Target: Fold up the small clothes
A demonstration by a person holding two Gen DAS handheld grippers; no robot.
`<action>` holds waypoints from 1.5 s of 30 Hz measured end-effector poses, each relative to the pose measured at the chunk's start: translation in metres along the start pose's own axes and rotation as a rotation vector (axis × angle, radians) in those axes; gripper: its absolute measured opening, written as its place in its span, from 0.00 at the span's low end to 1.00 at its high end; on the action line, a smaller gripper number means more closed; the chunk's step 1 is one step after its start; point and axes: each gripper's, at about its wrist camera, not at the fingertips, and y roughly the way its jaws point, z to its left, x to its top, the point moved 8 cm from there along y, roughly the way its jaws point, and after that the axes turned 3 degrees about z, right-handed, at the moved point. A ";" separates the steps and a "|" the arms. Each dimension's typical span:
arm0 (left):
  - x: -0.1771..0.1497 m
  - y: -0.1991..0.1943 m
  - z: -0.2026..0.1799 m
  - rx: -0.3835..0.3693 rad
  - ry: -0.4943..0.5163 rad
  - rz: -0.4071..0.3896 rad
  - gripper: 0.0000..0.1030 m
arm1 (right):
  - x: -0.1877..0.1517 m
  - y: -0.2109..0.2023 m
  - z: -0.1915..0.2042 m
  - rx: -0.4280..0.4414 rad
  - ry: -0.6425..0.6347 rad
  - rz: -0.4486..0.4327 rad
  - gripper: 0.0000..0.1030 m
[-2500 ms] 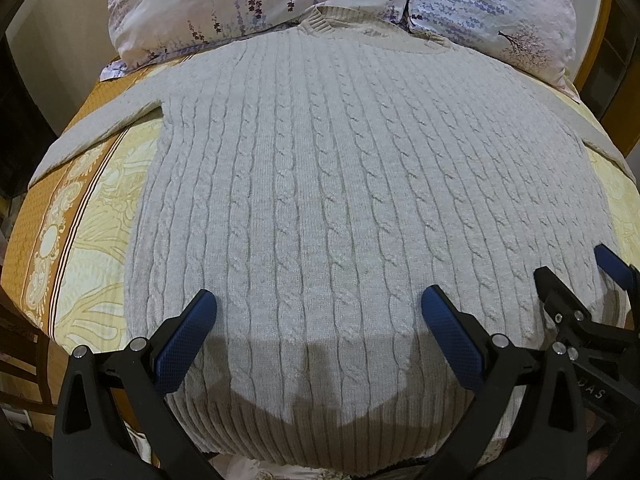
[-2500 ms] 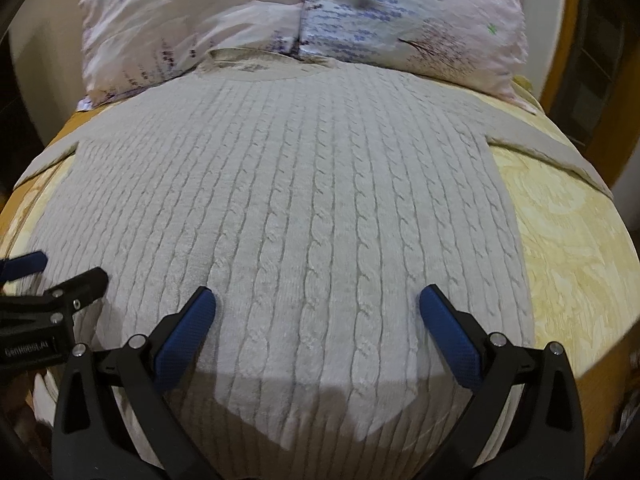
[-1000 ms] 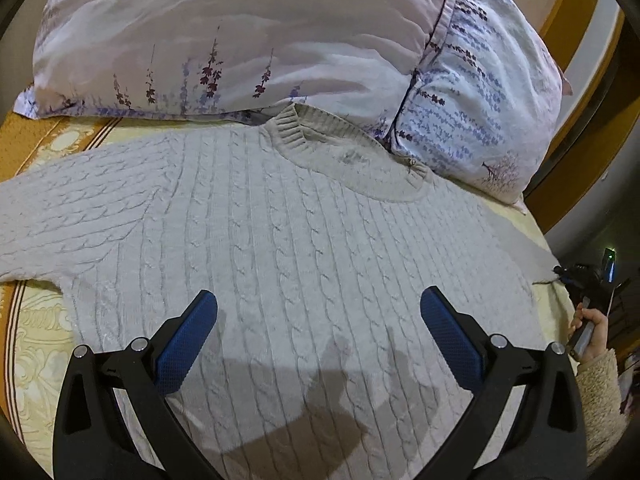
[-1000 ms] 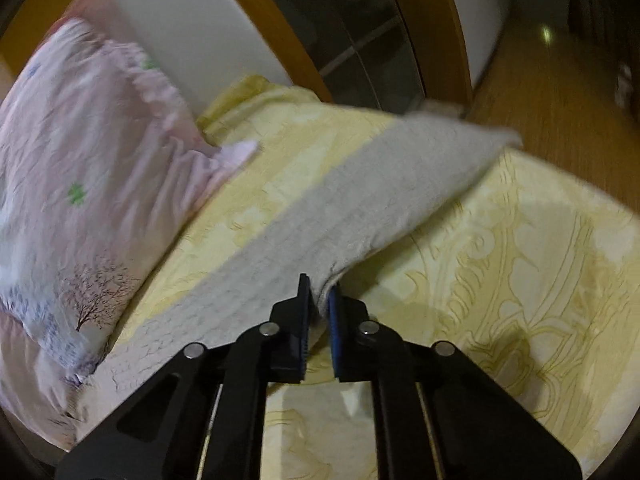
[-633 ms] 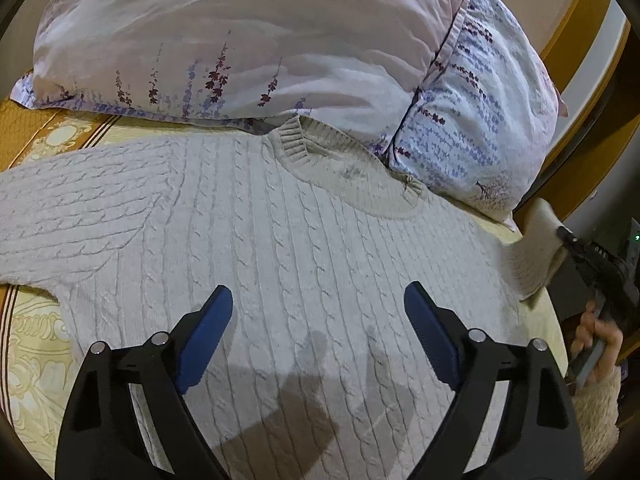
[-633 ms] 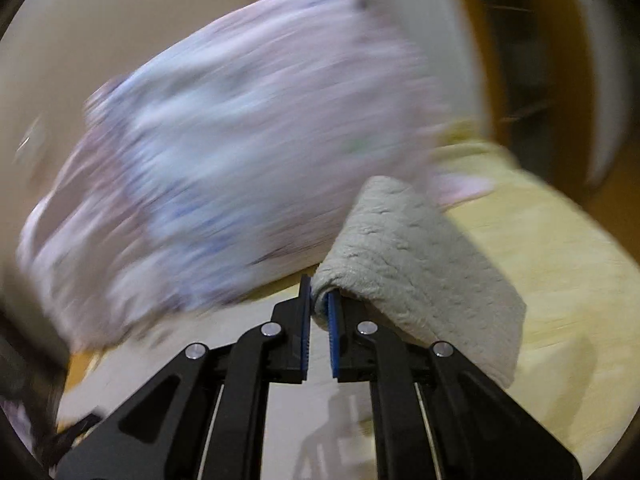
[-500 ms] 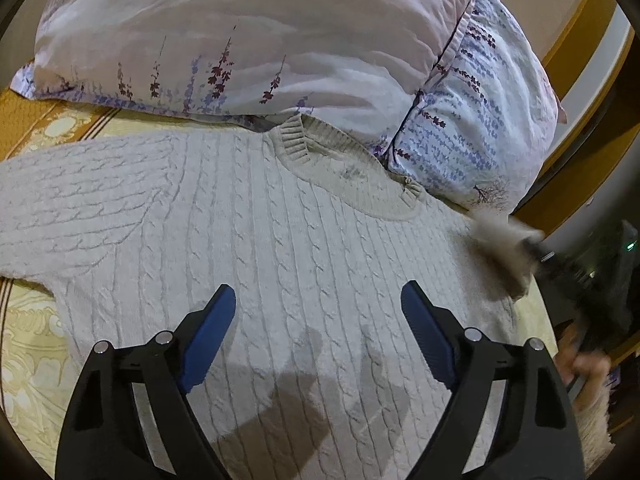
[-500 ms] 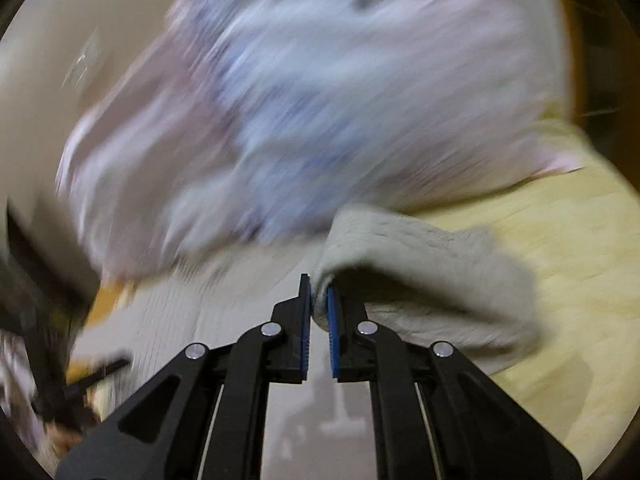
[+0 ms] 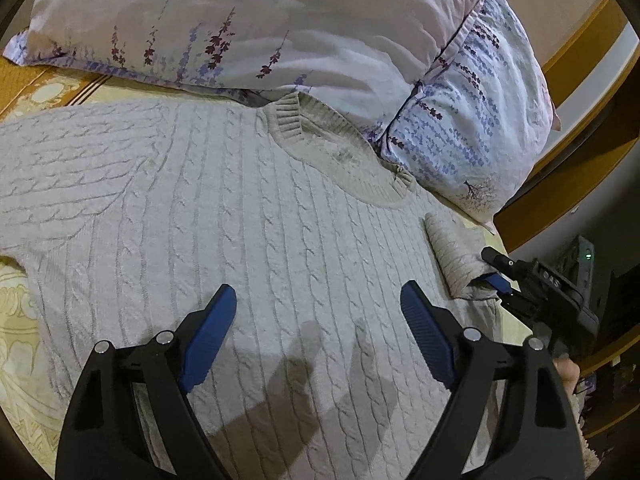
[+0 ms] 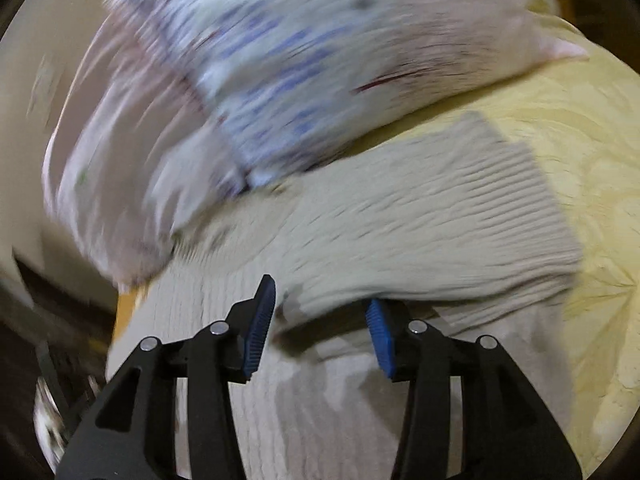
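Observation:
A pale grey cable-knit sweater lies flat on the bed, its collar against the pillows. My left gripper is open and empty above the sweater's chest. The sweater's right sleeve lies folded inward over the body. My right gripper is open, its jaws apart at the sleeve's near edge; it also shows at the right of the left wrist view. The right wrist view is motion-blurred.
Two floral pillows lie at the head of the bed. A yellow patterned bedspread lies under the sweater. A wooden door frame stands past the bed's right side.
My right gripper carried the right sleeve inward over the sweater's body, then opened and let it go. My left gripper has stayed open over the chest.

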 end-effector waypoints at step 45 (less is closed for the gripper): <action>-0.004 -0.201 0.300 0.127 -0.846 -0.473 0.54 | -0.132 0.051 0.178 0.197 -0.507 0.287 0.66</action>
